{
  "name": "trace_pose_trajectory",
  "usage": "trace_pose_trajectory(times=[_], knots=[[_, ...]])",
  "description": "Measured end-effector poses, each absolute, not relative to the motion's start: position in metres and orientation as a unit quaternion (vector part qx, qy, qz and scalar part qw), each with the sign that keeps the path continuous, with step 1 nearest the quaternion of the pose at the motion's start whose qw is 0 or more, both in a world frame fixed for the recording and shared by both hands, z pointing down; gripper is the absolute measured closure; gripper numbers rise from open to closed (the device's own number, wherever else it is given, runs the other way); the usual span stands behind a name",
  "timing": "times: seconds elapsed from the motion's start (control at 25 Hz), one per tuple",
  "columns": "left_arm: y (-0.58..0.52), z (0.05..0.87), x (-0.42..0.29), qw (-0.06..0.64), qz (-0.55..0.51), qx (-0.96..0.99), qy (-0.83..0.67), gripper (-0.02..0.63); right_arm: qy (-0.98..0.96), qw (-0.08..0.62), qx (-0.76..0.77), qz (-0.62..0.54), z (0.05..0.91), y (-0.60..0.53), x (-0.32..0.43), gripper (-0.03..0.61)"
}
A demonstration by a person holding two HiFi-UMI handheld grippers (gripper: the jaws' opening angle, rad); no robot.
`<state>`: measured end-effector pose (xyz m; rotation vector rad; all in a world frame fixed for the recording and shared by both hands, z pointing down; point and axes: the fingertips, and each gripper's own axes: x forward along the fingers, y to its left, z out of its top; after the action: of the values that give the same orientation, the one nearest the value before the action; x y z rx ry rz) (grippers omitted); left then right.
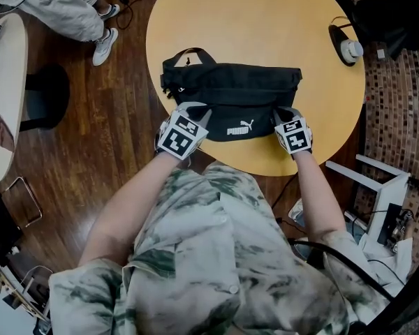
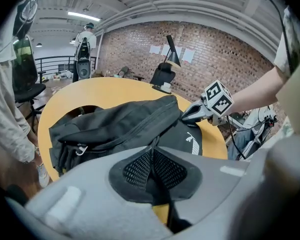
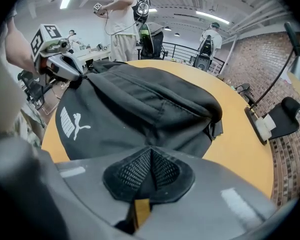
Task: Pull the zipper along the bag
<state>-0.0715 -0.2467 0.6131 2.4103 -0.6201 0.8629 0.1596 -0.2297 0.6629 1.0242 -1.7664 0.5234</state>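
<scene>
The dark wooden floor (image 1: 91, 152) is under everything, and on it stands a round yellow counter (image 1: 265, 19). A black Puma waist bag (image 1: 230, 96) lies on the near half of this counter, with its long side across the view and its carry loop (image 1: 188, 53) at the far left end. The person holding the tools wears a shirt with green and white pattern (image 1: 209, 257) and reaches forward with both bare forearms. The left gripper (image 1: 195, 112) is at the near left corner of the bag and the right gripper (image 1: 286, 115) is at the near right corner, so the bag lies between them. In the left gripper view the fingers (image 2: 135, 169) are pressed together on a thin black piece of the bag, and a narrow dark strip hangs down below them. In the right gripper view the fingers (image 3: 165, 171) are also pressed together, pinching the near edge of the bag, and the yellow counter shows in the small gap below. A desk lamp base (image 1: 346, 47) stands at the right rim of the counter, well apart from the bag. A white Puma logo (image 1: 241, 128) is on the near face of the bag, between the two grippers.
</scene>
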Motion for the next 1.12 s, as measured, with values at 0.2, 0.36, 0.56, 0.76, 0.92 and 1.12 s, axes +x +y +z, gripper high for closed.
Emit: trace_pose_trajectory(times=[0.2, 0.36, 0.56, 0.76, 0.92, 1.12], knots=[[-0.248, 0.617, -0.093, 0.253, 0.315, 0.886, -0.226, 0.598, -0.712, 0.503, 0.437, 0.222, 0.662, -0.229, 0.162, 0.577], [-0.249, 0.622, -0.108, 0.257, 0.315, 0.886, -0.225, 0.598, -0.699, 0.502, 0.454, 0.23, 0.663, -0.229, 0.163, 0.578], [-0.25, 0.62, -0.113, 0.253, 0.311, 0.89, -0.219, 0.598, -0.687, 0.505, 0.464, 0.24, 0.662, -0.229, 0.162, 0.578], [-0.25, 0.621, -0.112, 0.256, 0.306, 0.891, -0.218, 0.597, -0.682, 0.512, 0.468, 0.23, 0.662, -0.229, 0.161, 0.583], [-0.254, 0.621, -0.111, 0.241, 0.305, 0.892, -0.231, 0.591, -0.688, 0.483, 0.492, 0.227, 0.659, -0.234, 0.161, 0.58], [-0.252, 0.605, -0.115, 0.213, 0.298, 0.89, -0.273, 0.542, -0.707, 0.421, 0.528, 0.208, 0.632, -0.216, 0.158, 0.521]])
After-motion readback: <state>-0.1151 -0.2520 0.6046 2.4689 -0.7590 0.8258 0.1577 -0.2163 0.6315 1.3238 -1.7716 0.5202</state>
